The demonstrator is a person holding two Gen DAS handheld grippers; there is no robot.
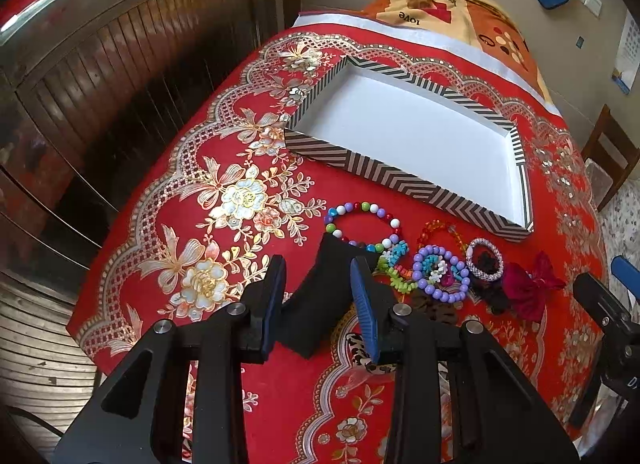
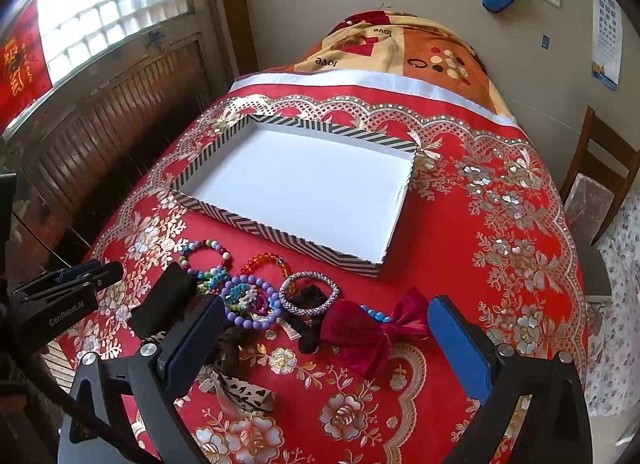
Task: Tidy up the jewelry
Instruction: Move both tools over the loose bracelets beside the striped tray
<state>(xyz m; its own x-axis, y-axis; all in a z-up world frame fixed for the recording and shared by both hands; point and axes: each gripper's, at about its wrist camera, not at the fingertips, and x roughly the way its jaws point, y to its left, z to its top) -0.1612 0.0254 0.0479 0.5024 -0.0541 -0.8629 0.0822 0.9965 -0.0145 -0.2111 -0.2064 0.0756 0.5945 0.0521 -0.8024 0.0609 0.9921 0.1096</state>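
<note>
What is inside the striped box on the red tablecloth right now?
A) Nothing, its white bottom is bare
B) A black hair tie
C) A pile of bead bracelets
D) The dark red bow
A: the striped box shows only its bare white bottom, while the bead bracelets and the dark red bow lie on the tablecloth in front of it.

The black foam block [image 1: 320, 296] hid the near beads of the multicoloured bracelet [image 1: 362, 227]. The leopard-print ribbon [image 1: 362, 348] lay mostly behind the left gripper's right finger [image 1: 366, 312]. A blue-bead strand [image 2: 376, 314] showed only a few beads past the maroon bow [image 2: 372, 330]. The wall calendar's print [image 2: 606, 19] was too small to read.
</note>
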